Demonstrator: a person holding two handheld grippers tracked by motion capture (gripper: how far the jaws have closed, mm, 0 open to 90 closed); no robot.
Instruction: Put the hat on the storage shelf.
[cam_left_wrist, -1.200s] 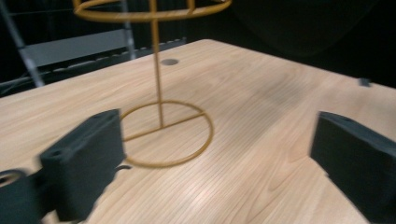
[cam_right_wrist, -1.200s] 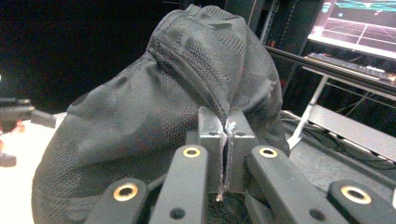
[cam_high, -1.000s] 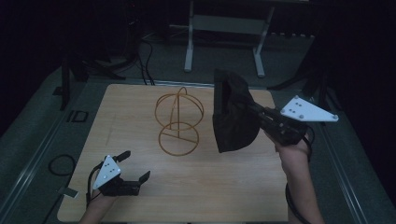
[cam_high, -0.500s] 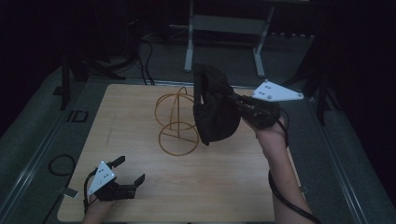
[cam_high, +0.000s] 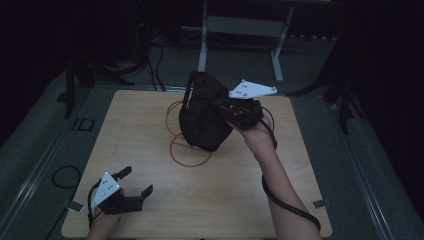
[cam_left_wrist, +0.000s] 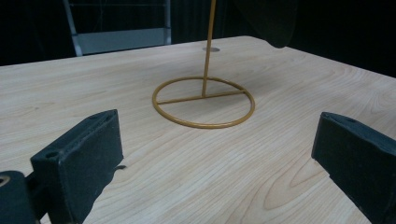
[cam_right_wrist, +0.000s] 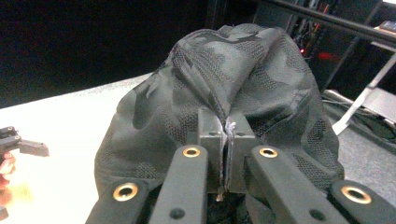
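Above the middle of the high view, a black camouflage-patterned cap (cam_high: 205, 117) hangs over the gold wire stand (cam_high: 189, 150), pinched at its fabric by the right tongs (cam_high: 224, 111), whose jaws are closed tight on it. At the lower left of that view, the left tongs (cam_high: 134, 184) rest on the wooden surface (cam_high: 150, 210) with jaws spread wide and holding nothing, well apart from the stand.

Black camouflage cap (cam_high: 202, 117), gold wire stand (cam_left_wrist: 204, 100), pale wooden table (cam_high: 150, 130).
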